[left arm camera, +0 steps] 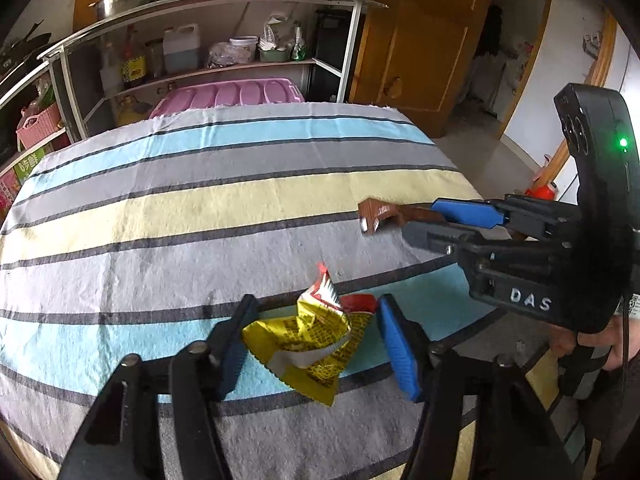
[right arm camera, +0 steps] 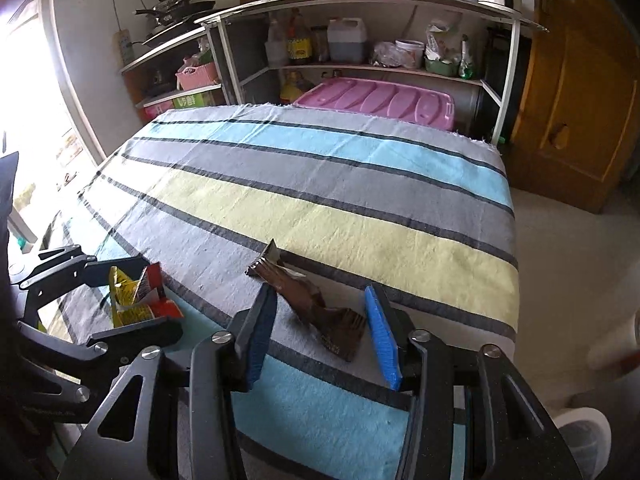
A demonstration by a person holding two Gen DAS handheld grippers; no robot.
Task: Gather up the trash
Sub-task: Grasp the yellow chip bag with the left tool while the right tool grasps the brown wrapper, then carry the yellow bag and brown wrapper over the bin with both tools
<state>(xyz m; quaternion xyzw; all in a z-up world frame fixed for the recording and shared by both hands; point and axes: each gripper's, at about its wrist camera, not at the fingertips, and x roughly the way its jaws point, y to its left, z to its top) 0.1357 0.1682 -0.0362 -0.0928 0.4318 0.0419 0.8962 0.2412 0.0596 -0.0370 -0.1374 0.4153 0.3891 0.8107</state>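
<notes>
Each gripper should close squarely on its own piece of trash on the striped cloth (right arm camera: 360,184), then lift. The left gripper (left arm camera: 312,344) tilts down over the yellow wrapper (left arm camera: 308,340), fingers apart around it. The right gripper (right arm camera: 320,332) likewise straddles the brown wrapper (right arm camera: 316,308), not yet clamped.

Daylight fills the room, soft and even. Off to the left of the right gripper's fingers (right arm camera: 256,332) a window (right arm camera: 24,92) burns out to pure white, washing the wall beside it. The striped cloth (right arm camera: 340,184) is evenly lit, and only faint, short shadows lie under the wrappers between the fingers. Both views bulge strongly: shelf edges (left arm camera: 208,4) bow into arcs and the corners fall to black. Far edges smear; the middle stays sharp.
</notes>
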